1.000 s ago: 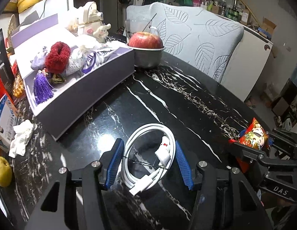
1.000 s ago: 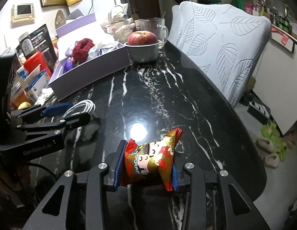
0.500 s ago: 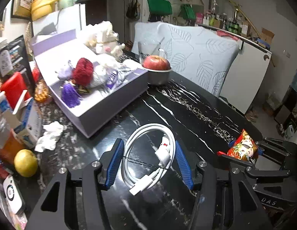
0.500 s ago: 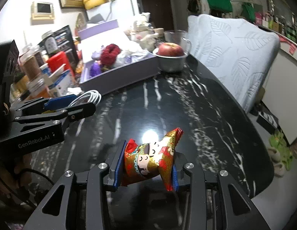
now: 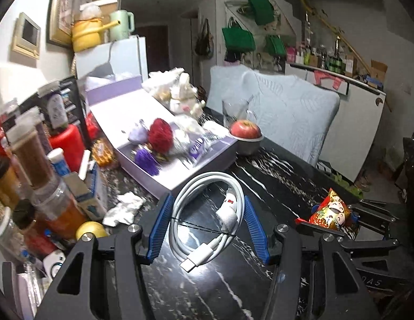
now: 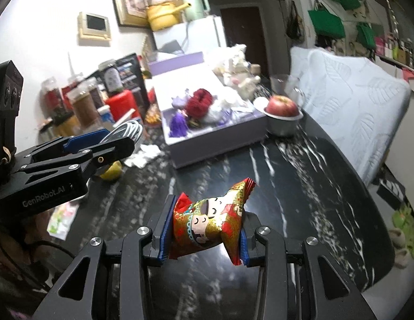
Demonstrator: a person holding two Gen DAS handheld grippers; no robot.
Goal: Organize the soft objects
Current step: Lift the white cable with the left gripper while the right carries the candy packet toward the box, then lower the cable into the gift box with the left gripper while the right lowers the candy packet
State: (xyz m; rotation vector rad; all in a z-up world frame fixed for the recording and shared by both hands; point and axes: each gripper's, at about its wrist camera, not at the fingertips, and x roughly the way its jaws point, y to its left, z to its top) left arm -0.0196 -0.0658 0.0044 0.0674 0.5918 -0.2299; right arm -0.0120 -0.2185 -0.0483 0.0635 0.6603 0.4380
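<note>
My left gripper (image 5: 207, 224) is shut on a coiled white charging cable (image 5: 209, 213) and holds it above the black marble table (image 5: 273, 176). My right gripper (image 6: 204, 226) is shut on a red and gold snack packet (image 6: 209, 221), also held above the table; the packet shows at the right of the left wrist view (image 5: 331, 212). An open purple box (image 5: 177, 160) stands ahead with a red knitted ball (image 5: 160, 134), a purple tassel (image 5: 147, 160) and other soft items inside. The left gripper and cable show at the left of the right wrist view (image 6: 119, 136).
A metal bowl with a red apple (image 5: 245, 130) and a glass mug (image 5: 235, 109) stand right of the box. Jars, bottles and cartons (image 5: 33, 160) crowd the left side, with a crumpled tissue (image 5: 124, 208) and a yellow fruit (image 5: 91, 230). A leaf-patterned chair back (image 5: 287, 114) borders the table's far edge.
Both grippers have risen and tilted up with their loads still held; the box and bowl look farther away, and more of the room and the left clutter shows.
</note>
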